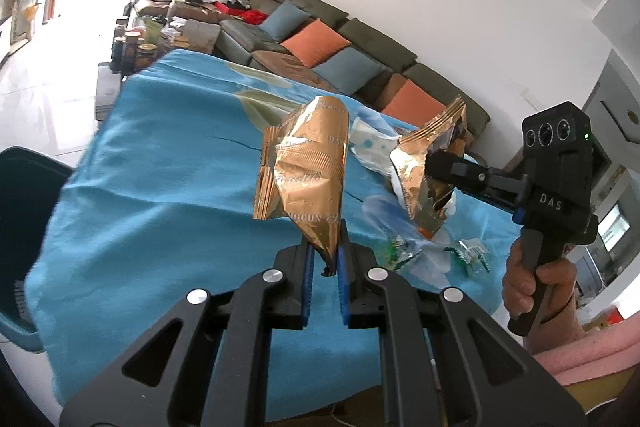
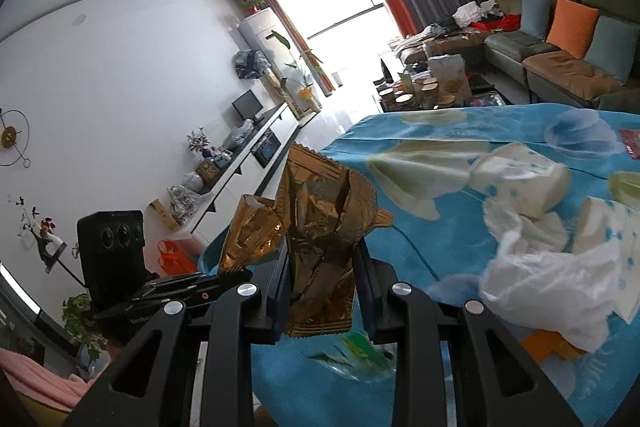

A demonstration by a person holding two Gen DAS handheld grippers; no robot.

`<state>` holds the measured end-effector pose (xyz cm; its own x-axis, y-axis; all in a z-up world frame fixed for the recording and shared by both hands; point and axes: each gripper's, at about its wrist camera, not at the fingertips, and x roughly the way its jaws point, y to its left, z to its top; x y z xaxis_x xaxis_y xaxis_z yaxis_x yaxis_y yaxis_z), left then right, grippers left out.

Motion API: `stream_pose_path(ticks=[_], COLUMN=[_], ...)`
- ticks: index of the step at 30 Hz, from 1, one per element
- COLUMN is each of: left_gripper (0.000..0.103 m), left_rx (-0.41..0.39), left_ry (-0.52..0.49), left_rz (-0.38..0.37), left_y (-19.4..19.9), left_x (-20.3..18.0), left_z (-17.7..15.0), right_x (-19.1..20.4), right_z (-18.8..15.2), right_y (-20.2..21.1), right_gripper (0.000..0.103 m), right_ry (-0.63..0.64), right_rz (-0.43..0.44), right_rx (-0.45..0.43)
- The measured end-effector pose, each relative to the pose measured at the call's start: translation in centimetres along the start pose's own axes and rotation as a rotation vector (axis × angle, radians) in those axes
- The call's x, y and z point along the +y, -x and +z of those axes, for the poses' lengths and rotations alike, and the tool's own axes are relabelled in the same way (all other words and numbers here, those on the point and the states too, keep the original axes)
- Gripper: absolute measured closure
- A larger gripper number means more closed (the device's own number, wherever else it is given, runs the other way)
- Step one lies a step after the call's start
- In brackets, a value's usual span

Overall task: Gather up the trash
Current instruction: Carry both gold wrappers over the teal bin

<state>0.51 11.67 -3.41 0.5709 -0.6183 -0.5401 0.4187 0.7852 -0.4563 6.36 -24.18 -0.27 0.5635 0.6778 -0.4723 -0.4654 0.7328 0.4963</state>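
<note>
In the left wrist view, my left gripper [image 1: 325, 259] is shut on the lower tip of a crumpled gold wrapper [image 1: 308, 171], held above the blue tablecloth [image 1: 160, 187]. To its right a hand holds my right gripper [image 1: 434, 167], shut on a second gold wrapper [image 1: 416, 183]. The right wrist view shows that second gold wrapper [image 2: 320, 239] standing up between the pads of the right gripper [image 2: 320, 263]. The left gripper [image 2: 234, 277] comes in from the left there, carrying its gold wrapper [image 2: 250, 239].
A teal bin [image 1: 24, 227] stands off the table's left edge. Green wrappers [image 1: 400, 251] lie on the cloth, with white tissue packs [image 2: 520, 179], a white crumpled bag [image 2: 552, 287] and an orange scrap [image 2: 548, 347]. A sofa [image 1: 360, 39] runs behind the table.
</note>
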Motion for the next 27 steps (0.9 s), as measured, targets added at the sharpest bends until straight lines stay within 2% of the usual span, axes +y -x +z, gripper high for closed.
stream_pose_path(ticks=[15,27], left_gripper=[0.092,0.092], left_rx=[-0.058,-0.103], left_ry=[0.037,0.106], left_rz=[0.146,0.272], left_y=[5.6,10.3], left_x=[3.9,8.1], left_z=[-0.8,-1.9], right_x=[4.9,8.5], right_z=[1.3,1.8], right_y=[-6.0,-11.8], right_gripper=[0.076,0.076], right_ry=[0.093,0.156], right_rz=[0.093,0.141], right_rx=[0.071,0.143])
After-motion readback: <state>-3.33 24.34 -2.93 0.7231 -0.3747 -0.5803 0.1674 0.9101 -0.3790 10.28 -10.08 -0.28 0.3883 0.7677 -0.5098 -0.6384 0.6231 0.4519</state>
